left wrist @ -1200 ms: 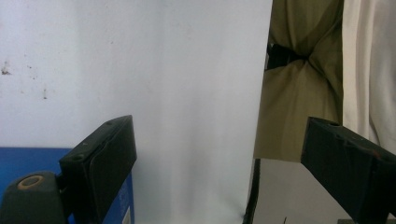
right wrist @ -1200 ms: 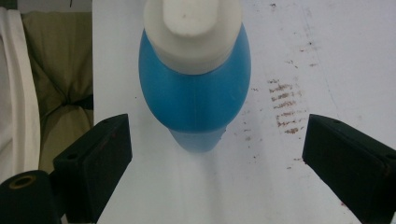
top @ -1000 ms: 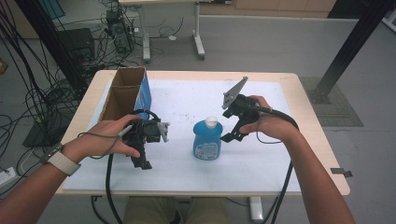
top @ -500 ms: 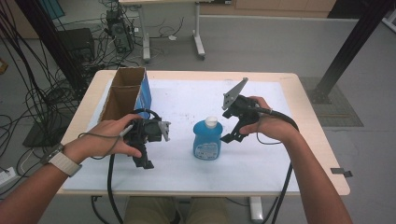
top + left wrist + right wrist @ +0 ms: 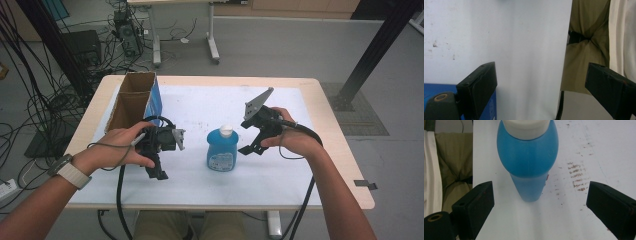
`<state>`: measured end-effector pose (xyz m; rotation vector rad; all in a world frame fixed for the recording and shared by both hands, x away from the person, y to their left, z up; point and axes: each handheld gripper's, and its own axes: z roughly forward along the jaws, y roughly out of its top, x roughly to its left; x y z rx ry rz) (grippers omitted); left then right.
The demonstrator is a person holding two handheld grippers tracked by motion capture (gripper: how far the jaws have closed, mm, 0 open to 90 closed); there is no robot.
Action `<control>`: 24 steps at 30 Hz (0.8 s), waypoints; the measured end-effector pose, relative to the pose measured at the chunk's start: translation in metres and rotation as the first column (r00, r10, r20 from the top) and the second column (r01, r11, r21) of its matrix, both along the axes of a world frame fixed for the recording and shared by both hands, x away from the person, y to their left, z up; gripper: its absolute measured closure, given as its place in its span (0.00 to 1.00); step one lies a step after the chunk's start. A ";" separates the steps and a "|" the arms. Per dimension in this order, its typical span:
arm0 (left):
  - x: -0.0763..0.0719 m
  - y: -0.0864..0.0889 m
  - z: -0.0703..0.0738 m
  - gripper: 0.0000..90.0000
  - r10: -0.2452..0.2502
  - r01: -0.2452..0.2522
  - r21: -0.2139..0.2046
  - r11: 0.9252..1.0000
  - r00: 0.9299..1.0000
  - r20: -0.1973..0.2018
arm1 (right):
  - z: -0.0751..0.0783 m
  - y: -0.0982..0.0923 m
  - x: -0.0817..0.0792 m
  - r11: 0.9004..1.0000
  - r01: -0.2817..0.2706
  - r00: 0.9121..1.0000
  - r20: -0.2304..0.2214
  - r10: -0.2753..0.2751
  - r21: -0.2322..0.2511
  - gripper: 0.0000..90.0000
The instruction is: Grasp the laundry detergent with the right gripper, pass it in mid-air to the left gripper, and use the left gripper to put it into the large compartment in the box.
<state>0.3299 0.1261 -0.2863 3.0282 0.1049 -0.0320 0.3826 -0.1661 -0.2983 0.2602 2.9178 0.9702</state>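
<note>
A blue bottle (image 5: 222, 150) with a white cap stands upright in the middle of the white-covered table (image 5: 280, 165). My right gripper (image 5: 248, 136) hovers just to its right, jaws open and aimed at it. In the right gripper view the bottle (image 5: 527, 157) stands beyond the open right gripper (image 5: 540, 195), touching neither jaw. My left gripper (image 5: 157, 167) is held left of the bottle, pointing down toward the table's near edge. In the left gripper view the left gripper (image 5: 541, 75) is open over bare white sheet, nothing between its jaws.
An open cardboard box (image 5: 131, 102) with a blue side stands at the table's back left. Cables (image 5: 120, 200) trail from both grippers over the near edge. The person's trousers (image 5: 584, 55) lie beyond the table edge. Brown smudges (image 5: 577, 177) mark the sheet.
</note>
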 end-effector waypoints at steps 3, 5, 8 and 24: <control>0.000 0.000 0.000 0.12 0.002 -0.002 -0.003 1.000 1.000 0.001 | -0.001 -0.002 0.000 1.000 0.007 1.000 0.003 -0.007 0.014 0.08; 0.000 0.000 0.000 0.12 0.005 -0.005 -0.006 1.000 1.000 0.003 | -0.002 -0.003 -0.001 1.000 0.008 1.000 0.007 -0.008 0.020 0.08; -0.001 0.000 0.000 0.12 0.010 -0.010 -0.010 1.000 1.000 0.004 | -0.004 -0.002 -0.001 1.000 0.006 1.000 0.009 -0.006 0.030 0.08; 0.003 0.001 -0.001 0.12 0.027 -0.027 -0.026 0.999 1.000 0.004 | -0.012 0.004 -0.001 0.997 -0.023 0.999 0.031 0.021 0.074 0.07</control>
